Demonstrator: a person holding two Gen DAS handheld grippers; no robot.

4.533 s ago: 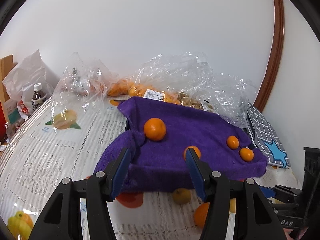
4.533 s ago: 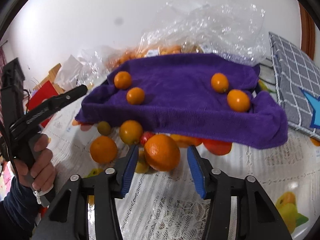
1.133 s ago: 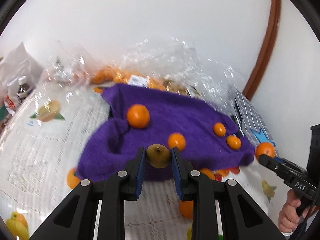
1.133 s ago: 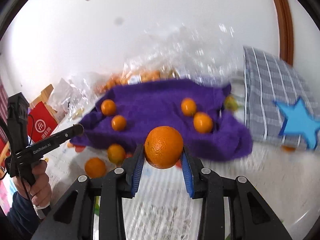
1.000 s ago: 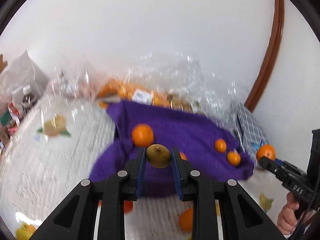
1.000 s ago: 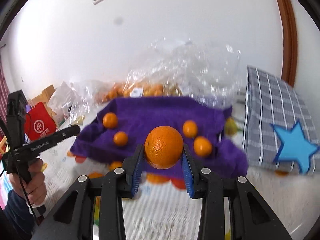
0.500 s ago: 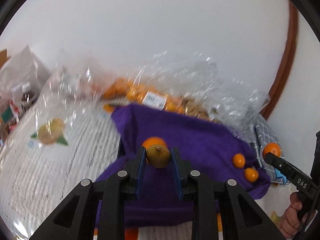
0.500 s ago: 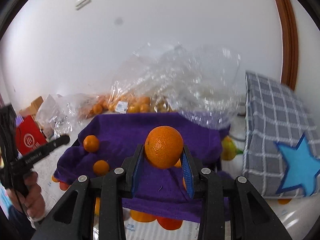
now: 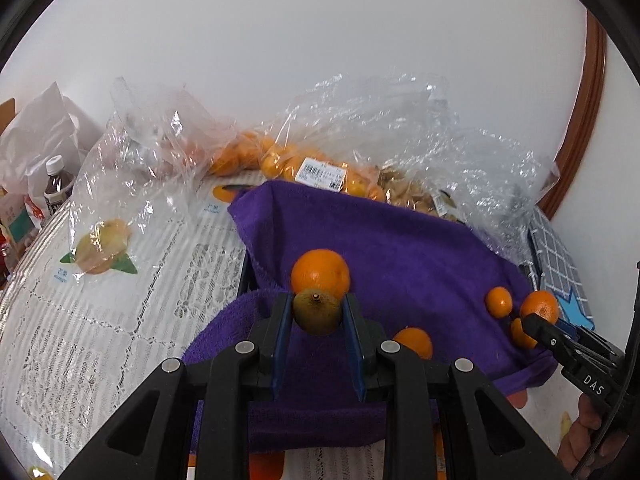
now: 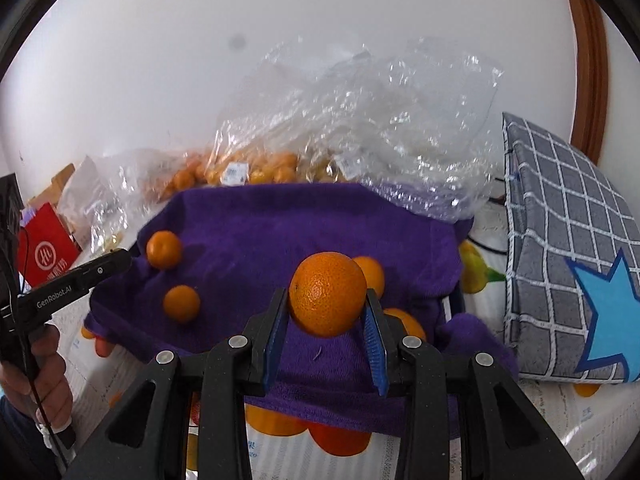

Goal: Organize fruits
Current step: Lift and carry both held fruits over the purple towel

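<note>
My left gripper [image 9: 317, 314] is shut on a small olive-green fruit [image 9: 318, 311] and holds it above the near left part of a purple towel [image 9: 400, 248]. Several oranges lie on the towel, one [image 9: 320, 274] just behind the held fruit. My right gripper [image 10: 327, 296] is shut on a large orange [image 10: 327, 293] above the towel's [image 10: 280, 220] near right part. That gripper also shows in the left wrist view [image 9: 536, 316] at the right, with the orange [image 9: 539, 306] in it. Two small oranges [image 10: 164, 249] lie at the towel's left.
Clear plastic bags [image 9: 360, 152] with more oranges lie behind the towel against a white wall. A grey checked cushion with a blue star [image 10: 572, 264] lies to the right. A bottle [image 9: 56, 184] and packages stand at the far left on a lace tablecloth [image 9: 100, 312].
Both grippers, open and low 4.5 s ago, have closed on their fruits, lifted them, and moved forward over the purple towel.
</note>
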